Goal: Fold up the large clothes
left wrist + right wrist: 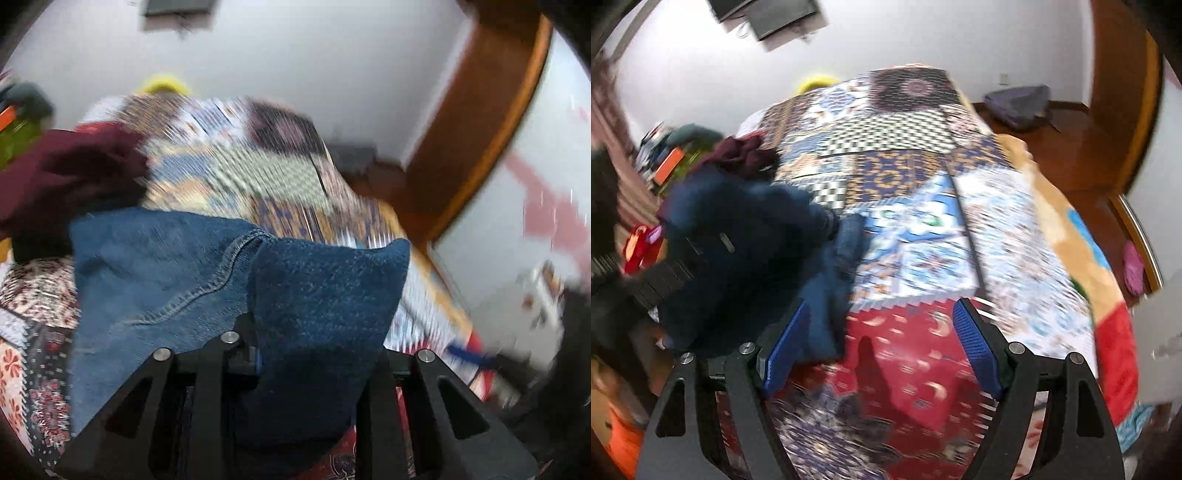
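Left wrist view: the left gripper (295,354) is clamped on a fold of blue denim, evidently jeans (207,280), whose stitched seam curves across the cloth; the raised fold hides the fingertips and most of the space ahead. Beyond it lie a maroon garment (70,173) at far left and the patchwork bedspread (236,162), heavily motion-blurred. A wooden door frame (476,125) rises at the right, past the bed's edge. Right wrist view: the right gripper (882,347) hangs over the red, moon-printed patch of the bedspread (923,229), its blue-padded fingers (975,347) spread wide with nothing between them. The jeans (834,280) trail down just left of its left finger, possibly touching it; blur prevents certainty. The maroon garment (746,155) sits near the bed's left edge. The bedspread's centre and right side lie flat, and wooden floor (1071,147) borders the right edge.
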The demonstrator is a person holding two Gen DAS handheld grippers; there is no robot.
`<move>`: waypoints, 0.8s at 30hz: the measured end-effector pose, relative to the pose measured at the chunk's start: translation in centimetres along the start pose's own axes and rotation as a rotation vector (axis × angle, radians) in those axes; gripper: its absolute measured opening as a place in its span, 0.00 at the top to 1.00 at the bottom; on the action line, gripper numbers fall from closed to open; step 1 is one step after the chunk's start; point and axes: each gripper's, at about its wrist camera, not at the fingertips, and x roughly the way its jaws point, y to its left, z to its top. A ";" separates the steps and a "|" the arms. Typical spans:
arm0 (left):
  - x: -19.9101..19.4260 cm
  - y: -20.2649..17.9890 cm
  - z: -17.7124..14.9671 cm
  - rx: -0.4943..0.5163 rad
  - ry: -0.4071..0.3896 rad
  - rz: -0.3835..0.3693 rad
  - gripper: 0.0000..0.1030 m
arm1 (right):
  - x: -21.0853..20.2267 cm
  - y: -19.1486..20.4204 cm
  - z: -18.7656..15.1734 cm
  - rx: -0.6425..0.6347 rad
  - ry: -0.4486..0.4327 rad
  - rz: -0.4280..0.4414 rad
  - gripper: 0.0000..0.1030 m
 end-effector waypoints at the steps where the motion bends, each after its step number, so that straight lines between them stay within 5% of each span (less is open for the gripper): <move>1: 1.2 -0.8 -0.8 0.042 0.051 0.014 0.77 | -0.2 -0.3 -0.2 0.006 -0.002 -0.006 0.26; 6: 1.5 -1.7 -3.2 0.149 0.117 -0.025 0.51 | -1.0 0.0 0.0 -0.005 -0.021 -0.010 0.26; 13: -4.4 0.1 -2.1 0.120 0.084 -0.141 0.48 | -1.8 3.2 1.5 -0.085 -0.071 0.043 0.26; 20: -9.9 4.8 -0.9 0.136 -0.094 0.050 0.25 | -1.0 8.4 3.1 -0.237 -0.086 0.109 0.26; 24: -9.6 7.9 -1.5 0.132 -0.053 0.127 0.24 | 1.1 9.9 3.6 -0.284 -0.037 0.145 0.26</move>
